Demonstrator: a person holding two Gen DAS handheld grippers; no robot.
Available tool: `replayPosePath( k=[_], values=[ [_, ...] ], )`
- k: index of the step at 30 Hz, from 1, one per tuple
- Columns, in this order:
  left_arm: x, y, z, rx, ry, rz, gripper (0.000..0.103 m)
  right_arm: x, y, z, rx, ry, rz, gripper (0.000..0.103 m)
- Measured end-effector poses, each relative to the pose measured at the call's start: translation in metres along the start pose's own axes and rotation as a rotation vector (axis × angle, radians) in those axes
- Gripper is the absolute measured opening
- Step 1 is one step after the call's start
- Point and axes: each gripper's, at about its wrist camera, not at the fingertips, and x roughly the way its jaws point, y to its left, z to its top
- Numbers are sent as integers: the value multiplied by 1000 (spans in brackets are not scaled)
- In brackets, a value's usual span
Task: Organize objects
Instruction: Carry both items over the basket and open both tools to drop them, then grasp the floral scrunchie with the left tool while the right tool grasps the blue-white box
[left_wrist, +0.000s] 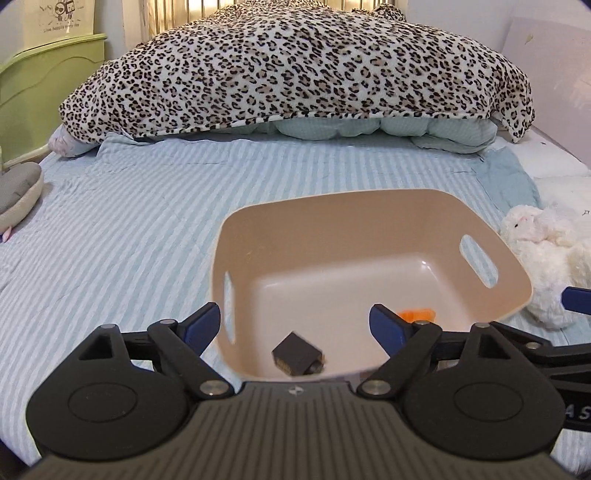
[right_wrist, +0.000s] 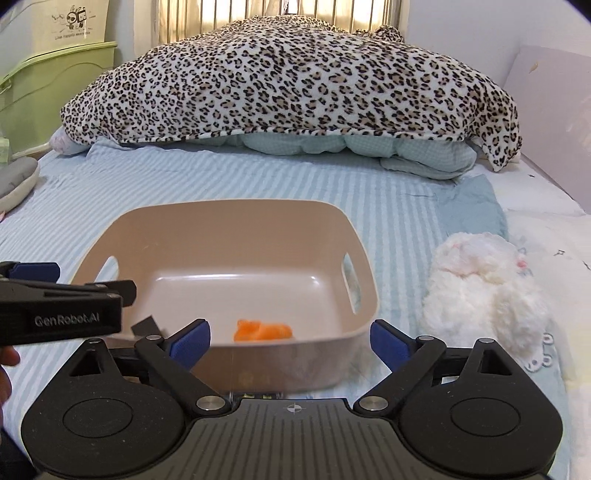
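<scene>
A beige plastic bin (left_wrist: 369, 225) with handle slots sits on the striped bed; it also shows in the right wrist view (right_wrist: 229, 221). Inside lie a small dark grey block (left_wrist: 297, 354) and an orange toy (left_wrist: 415, 314), which shows clearly in the right wrist view (right_wrist: 263, 329). A corner of the dark block (right_wrist: 146, 325) shows there too. My left gripper (left_wrist: 293, 323) is open and empty above the bin's near edge. My right gripper (right_wrist: 290, 338) is open and empty just in front of the bin. The left gripper's body (right_wrist: 62, 306) enters the right wrist view from the left.
A white plush toy (right_wrist: 484, 291) lies right of the bin, also in the left wrist view (left_wrist: 550, 254). A leopard-print blanket (left_wrist: 295, 70) covers a pile of bedding at the back. A grey slipper-like object (left_wrist: 16, 192) lies at the left. A green cabinet (left_wrist: 40, 77) stands beyond.
</scene>
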Motion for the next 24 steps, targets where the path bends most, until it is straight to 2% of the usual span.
replayPosePath(
  k=[2,4,9,17,24],
  values=[
    [-8,2,-8,10,-8,18,88,-8,0,-7,-7,2,-2,95],
    [-12,4,-17,8,5,11,88,-15,-2,-15,-6,8,-3,100],
    [-15,11,-40,5,50,10,88,-17,-8,-38,8,56,-7,101],
    [-3,19,-78,25,130,17,88,2,-14,-71,10,168,-43,101],
    [16,23,-95,27,196,-13,88,23,-19,-87,-6,238,-67,100]
  ],
)
